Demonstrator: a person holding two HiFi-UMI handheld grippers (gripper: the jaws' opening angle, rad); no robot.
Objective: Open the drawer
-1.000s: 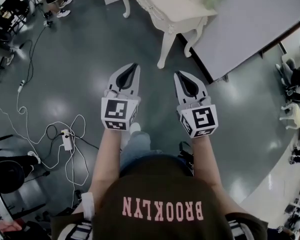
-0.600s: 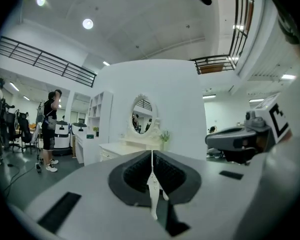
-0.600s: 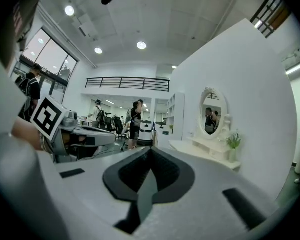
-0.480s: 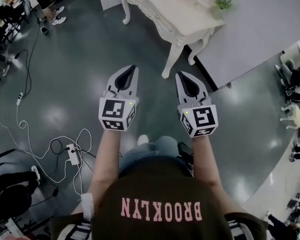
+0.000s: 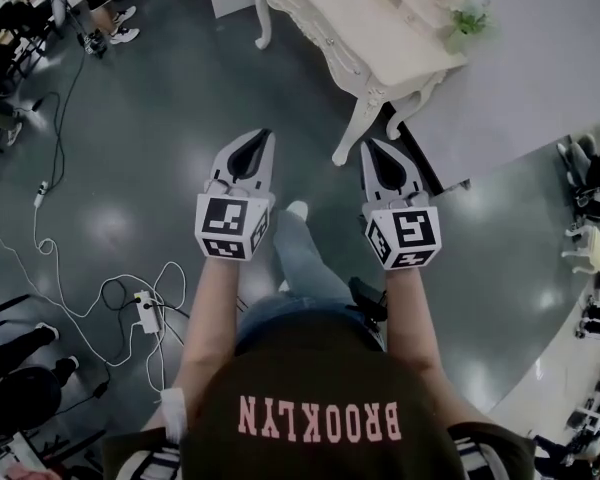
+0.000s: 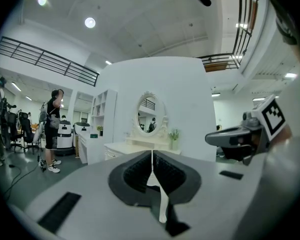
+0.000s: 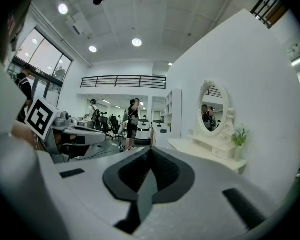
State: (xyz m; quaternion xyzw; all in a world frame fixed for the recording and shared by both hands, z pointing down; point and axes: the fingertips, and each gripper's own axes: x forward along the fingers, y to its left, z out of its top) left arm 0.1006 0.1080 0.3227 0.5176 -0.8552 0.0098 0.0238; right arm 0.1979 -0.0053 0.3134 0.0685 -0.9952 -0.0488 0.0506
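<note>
Cream dressing table, drawer indistinct, ahead of left gripper, right gripper; both closed, empty.

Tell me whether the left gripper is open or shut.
Shut. The left gripper has its fingers meeting along a thin seam, with nothing held between them.

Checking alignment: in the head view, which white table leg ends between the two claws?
The front corner leg, its foot between the left claw and right claw; its neighbour ends above the right claw, the third far up-left.
</note>
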